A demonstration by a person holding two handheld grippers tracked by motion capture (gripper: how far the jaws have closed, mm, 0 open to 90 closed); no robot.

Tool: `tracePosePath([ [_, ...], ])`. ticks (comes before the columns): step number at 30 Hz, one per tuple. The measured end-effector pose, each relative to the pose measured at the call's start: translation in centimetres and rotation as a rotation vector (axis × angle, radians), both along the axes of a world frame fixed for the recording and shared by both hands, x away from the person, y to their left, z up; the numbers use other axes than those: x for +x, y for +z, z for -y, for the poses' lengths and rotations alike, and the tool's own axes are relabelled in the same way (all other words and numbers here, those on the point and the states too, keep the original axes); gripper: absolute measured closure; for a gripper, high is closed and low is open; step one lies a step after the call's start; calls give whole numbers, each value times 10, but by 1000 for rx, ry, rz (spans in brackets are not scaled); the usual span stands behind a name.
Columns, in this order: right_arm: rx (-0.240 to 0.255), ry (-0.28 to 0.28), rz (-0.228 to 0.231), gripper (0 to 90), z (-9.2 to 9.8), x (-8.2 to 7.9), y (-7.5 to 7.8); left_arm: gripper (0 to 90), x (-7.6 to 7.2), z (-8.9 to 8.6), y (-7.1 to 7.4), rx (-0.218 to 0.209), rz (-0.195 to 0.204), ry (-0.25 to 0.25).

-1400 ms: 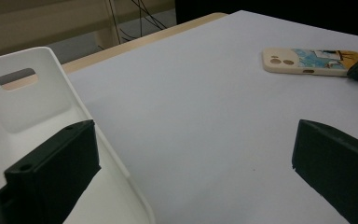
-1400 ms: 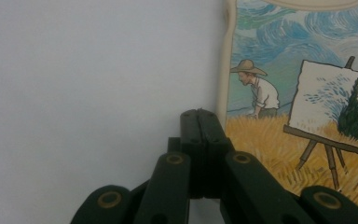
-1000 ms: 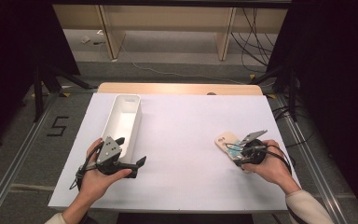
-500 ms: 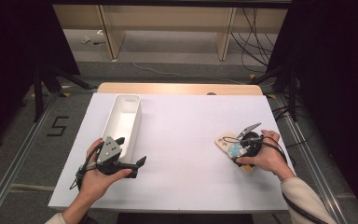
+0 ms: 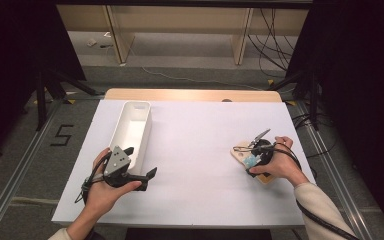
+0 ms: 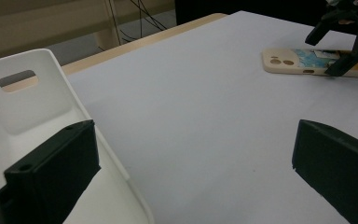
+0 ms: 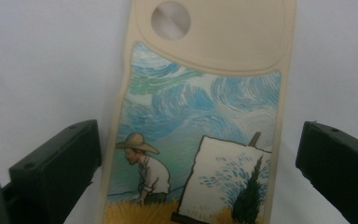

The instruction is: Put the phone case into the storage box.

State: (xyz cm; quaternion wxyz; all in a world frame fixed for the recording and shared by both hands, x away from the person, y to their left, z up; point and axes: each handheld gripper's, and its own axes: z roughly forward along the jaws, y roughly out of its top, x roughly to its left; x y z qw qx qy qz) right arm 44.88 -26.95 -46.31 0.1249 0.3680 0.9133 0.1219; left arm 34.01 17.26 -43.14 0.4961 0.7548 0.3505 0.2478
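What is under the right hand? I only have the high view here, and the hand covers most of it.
Observer: A cream phone case with a painted picture: swirling blue sky, a figure in a straw hat, an easel.
Operator: Is the right gripper clamped on it?
Observer: No. The right gripper is open; its jaws have just been opening and now stand outside the case's long edges, with a gap on each side.
Operator: Is the case lifted?
Observer: The left gripper view shows it lying flat on the white table.
Operator: And the left gripper?
Observer: The left gripper is open, with one jaw over the white bin.
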Motion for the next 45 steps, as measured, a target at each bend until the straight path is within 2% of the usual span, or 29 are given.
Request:
tracePosePath([
  [16, -40, 22, -46, 11, -3, 9, -1, 0, 0, 0, 0, 0, 0, -2],
  [28, -27, 1, -88, 9, -2, 13, -2, 0, 0, 0, 0, 2, 1, -3],
  [45, -12, -20, -119, 16, 0, 16, -2, 0, 0, 0, 0, 2, 1, -4],
])
